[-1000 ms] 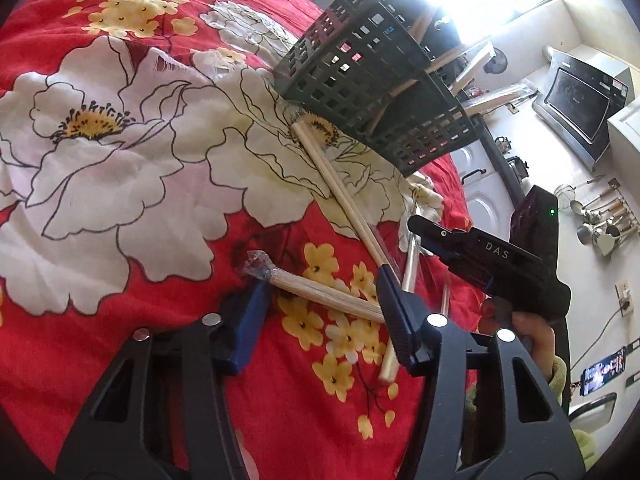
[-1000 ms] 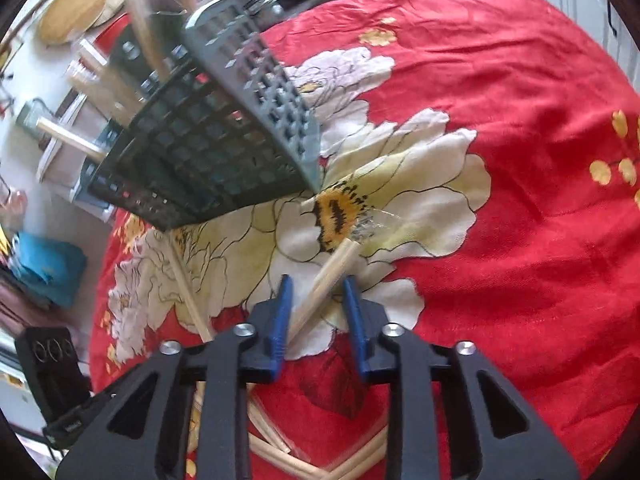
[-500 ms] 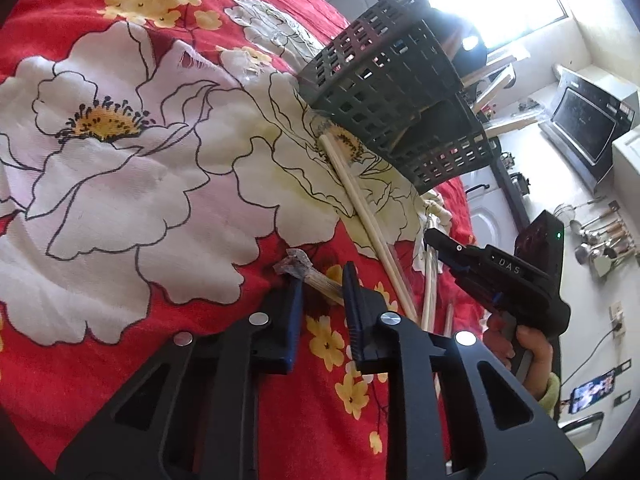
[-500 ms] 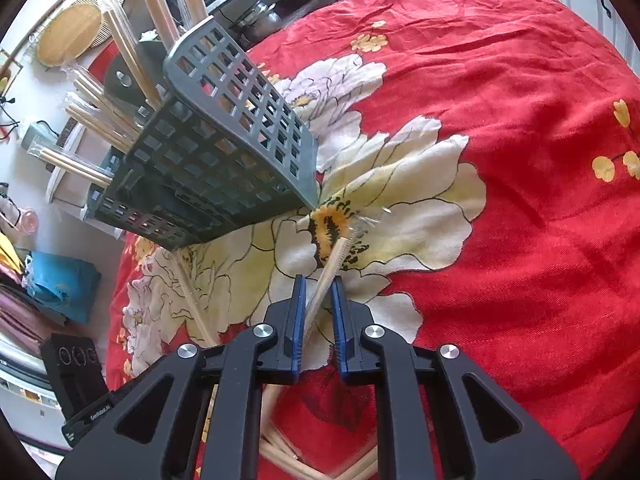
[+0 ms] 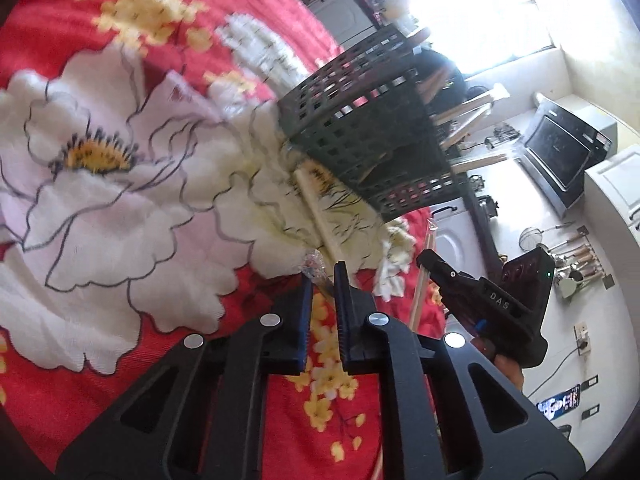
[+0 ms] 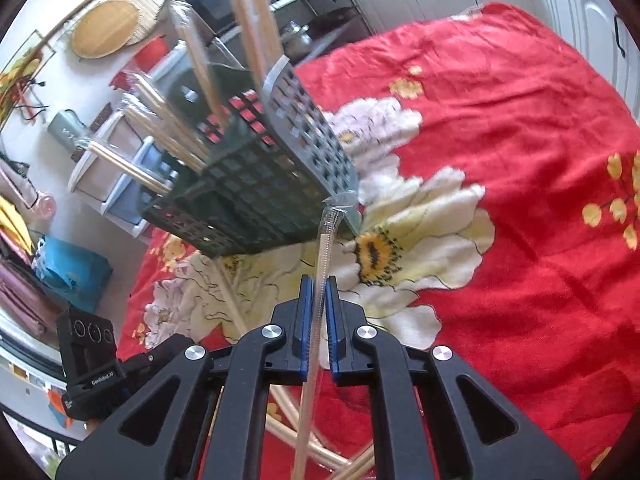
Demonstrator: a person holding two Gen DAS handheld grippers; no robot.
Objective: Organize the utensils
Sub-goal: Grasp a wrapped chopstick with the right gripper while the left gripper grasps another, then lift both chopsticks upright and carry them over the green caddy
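Right wrist view: the right gripper has its jaws clenched on a plastic-wrapped pair of chopsticks, whose clear wrapper tip reaches up beside the lower corner of the dark slotted basket. More wrapped chopsticks stand in that basket, and several loose ones lie crossed on the red flowered cloth under the gripper. Left wrist view: the left gripper has just been closing its jaws, and they now grasp another wrapped pair by its crinkled end, low over the cloth. One long pair lies on the white flower, running up to the basket's base. The person's hand shows under the right gripper.
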